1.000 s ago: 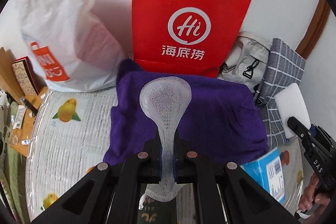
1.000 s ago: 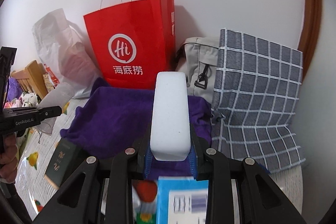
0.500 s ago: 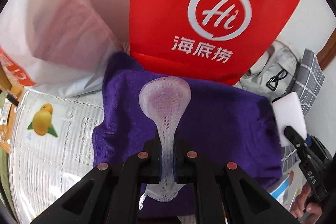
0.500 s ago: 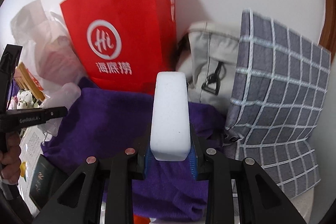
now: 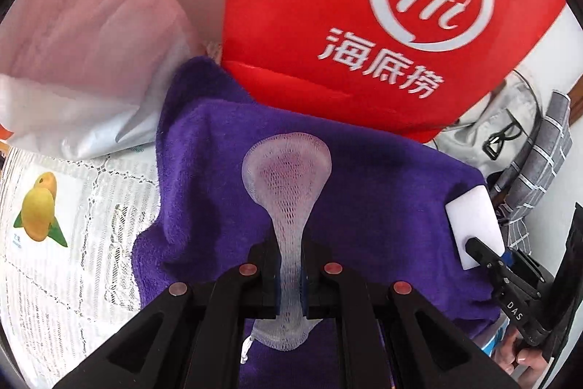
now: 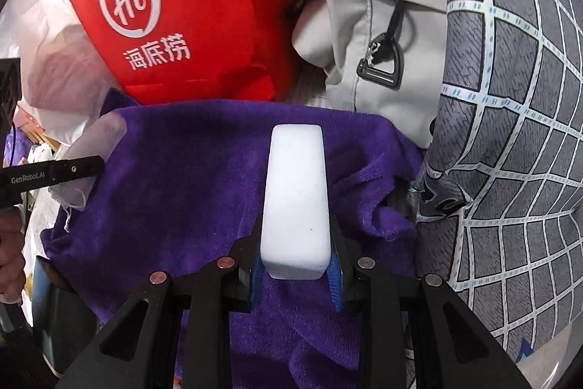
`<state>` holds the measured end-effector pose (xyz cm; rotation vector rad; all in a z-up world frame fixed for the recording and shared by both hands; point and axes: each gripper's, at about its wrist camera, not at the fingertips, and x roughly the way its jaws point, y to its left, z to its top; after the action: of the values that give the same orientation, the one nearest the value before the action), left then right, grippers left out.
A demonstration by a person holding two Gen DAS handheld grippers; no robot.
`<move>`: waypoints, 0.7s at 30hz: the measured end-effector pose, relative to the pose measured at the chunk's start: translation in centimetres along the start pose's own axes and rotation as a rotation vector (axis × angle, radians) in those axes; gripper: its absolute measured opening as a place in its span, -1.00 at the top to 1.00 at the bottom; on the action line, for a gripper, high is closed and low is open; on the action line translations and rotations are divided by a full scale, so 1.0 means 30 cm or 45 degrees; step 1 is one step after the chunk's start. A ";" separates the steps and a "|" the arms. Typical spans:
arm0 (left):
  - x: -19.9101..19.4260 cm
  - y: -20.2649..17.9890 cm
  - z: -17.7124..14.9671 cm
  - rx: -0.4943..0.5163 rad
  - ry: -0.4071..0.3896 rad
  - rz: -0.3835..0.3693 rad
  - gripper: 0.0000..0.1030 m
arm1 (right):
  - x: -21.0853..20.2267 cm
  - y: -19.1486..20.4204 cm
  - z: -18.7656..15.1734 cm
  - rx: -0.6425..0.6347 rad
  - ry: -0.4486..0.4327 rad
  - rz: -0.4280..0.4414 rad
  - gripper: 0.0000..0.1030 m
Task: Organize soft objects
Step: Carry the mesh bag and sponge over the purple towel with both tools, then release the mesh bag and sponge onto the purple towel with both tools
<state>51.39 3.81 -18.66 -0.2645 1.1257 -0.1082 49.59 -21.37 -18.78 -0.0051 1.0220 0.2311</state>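
Left gripper [image 5: 289,274]: clamped on white foam-mesh sleeve [image 5: 288,177] | both above folded purple terry towel [image 6: 189,177] | right gripper [image 6: 296,274]: clamped on white rectangular sponge block [image 6: 296,192] | risk: limp mesh may snag the pads at release; sponge may tumble off folds.

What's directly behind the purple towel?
Behind the purple towel stand a red paper bag, a beige backpack and a white plastic bag. The towel covers whatever is under it.
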 end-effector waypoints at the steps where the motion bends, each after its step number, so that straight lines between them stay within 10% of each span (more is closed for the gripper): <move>1: 0.002 0.003 0.000 -0.009 -0.001 -0.006 0.86 | 0.006 -0.002 0.000 0.006 0.004 -0.001 0.43; 11: 0.045 0.014 0.001 -0.020 0.051 -0.030 0.82 | 0.074 0.028 0.004 -0.015 0.072 -0.030 0.18; 18: 0.039 -0.016 0.002 -0.029 0.029 -0.071 -0.30 | 0.046 0.008 0.013 0.010 0.032 -0.020 -0.48; 21: 0.008 -0.030 0.005 0.001 0.001 -0.045 -0.30 | 0.028 0.022 0.010 -0.003 0.012 -0.036 -0.54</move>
<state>51.67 2.91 -18.57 -0.2838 1.1221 -0.1397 50.14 -20.55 -19.28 -0.0229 1.0305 0.2066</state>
